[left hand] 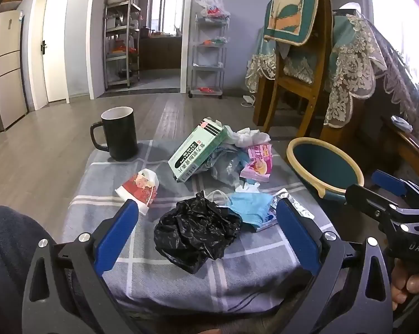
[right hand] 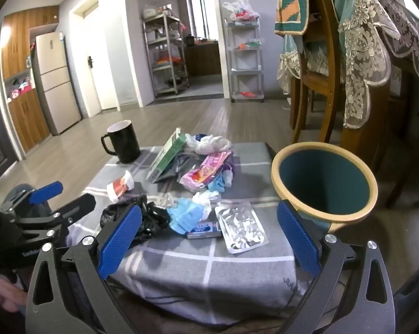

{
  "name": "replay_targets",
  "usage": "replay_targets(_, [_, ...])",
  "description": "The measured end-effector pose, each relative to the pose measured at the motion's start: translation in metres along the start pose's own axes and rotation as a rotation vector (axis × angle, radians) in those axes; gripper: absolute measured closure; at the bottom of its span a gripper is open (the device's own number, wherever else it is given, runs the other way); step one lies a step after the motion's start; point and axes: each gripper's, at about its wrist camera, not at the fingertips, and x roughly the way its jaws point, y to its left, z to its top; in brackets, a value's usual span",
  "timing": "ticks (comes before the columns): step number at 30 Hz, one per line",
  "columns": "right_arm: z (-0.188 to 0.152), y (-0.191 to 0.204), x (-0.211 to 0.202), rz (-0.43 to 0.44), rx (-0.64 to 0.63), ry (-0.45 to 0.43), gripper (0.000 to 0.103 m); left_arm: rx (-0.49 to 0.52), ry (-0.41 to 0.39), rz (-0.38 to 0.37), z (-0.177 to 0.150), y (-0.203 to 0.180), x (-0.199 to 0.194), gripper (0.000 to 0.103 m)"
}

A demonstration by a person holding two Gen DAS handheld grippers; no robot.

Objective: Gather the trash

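Trash lies on a grey checked cushion [left hand: 142, 253]: a crumpled black bag [left hand: 195, 231], a blue face mask [left hand: 251, 208], a red paper cup [left hand: 138, 189], a green box [left hand: 197, 150], a pink packet [left hand: 258, 164] and a silver blister pack [right hand: 243, 228]. A teal bin with a tan rim [right hand: 325, 178] stands to the right. My left gripper [left hand: 206, 217] is open, with the black bag between its fingers, apart from them. My right gripper [right hand: 209, 222] is open over the mask and blister pack, holding nothing.
A black mug [left hand: 119, 133] stands at the cushion's far left. A wooden chair [left hand: 298, 64] and a lace-covered table [left hand: 376, 64] stand behind the bin. Shelving racks [left hand: 209, 53] and a fridge [right hand: 56, 83] line the far wall.
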Motion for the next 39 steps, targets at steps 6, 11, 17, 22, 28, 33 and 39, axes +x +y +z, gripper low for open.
replay_targets(6, [0.000,-0.001,0.001,-0.004,0.003,0.004,0.006,-0.003,0.001,0.005,-0.001,0.000,-0.003,0.006])
replay_targets(11, [0.000,-0.002,0.001,-0.003,0.008,0.005,0.006,-0.005,0.011,0.004,-0.003,0.002,0.006,0.006])
replay_targets(17, [0.000,-0.003,0.001,-0.001,0.015,0.008,0.006,-0.010,0.019,0.008,-0.005,0.004,0.007,0.006])
replay_targets(22, [0.000,-0.004,0.002,0.000,0.016,0.009,0.006,-0.014,0.025,0.018,-0.005,0.006,0.009,0.006])
replay_targets(28, [0.000,-0.004,0.002,0.000,0.018,0.012,0.006,-0.019,0.033,0.025,-0.004,0.007,0.009,0.006])
replay_targets(33, [-0.001,-0.004,0.002,-0.001,0.019,0.013,0.006,-0.026,0.038,0.030,-0.003,0.008,0.009,0.006])
replay_targets(39, [-0.001,-0.004,0.003,-0.001,0.020,0.014,0.006,-0.034,0.045,0.035,-0.004,0.009,0.010,0.006])
